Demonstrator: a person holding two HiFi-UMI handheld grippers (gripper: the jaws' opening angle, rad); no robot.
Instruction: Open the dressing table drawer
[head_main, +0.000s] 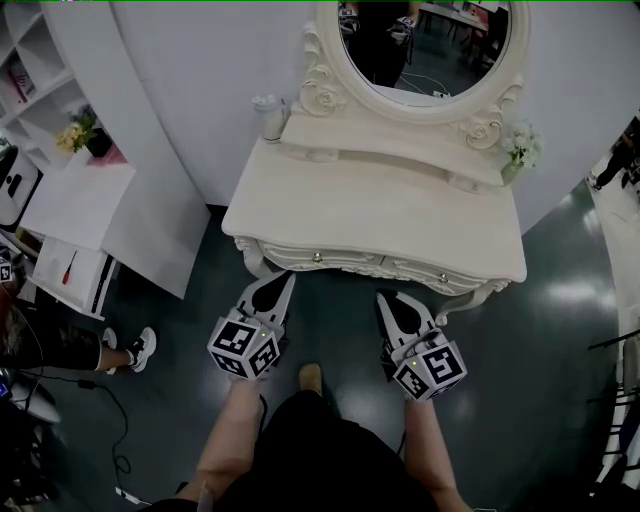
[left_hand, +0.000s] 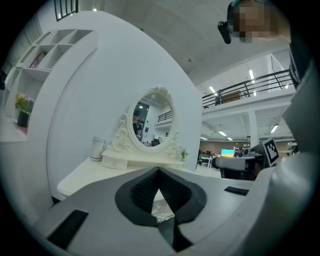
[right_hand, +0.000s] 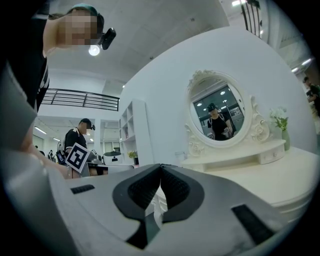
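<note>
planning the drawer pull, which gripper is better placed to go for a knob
Right, narrowly. The right gripper points straight at the centre knob. The left gripper sits closer in but off to one side of the nearest knob. Both are shut and must open first.

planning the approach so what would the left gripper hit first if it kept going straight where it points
Most likely the carved drawer front of the dressing table, near a small knob: the left gripper, shut and empty, aims there. Depth is hard to judge.
</note>
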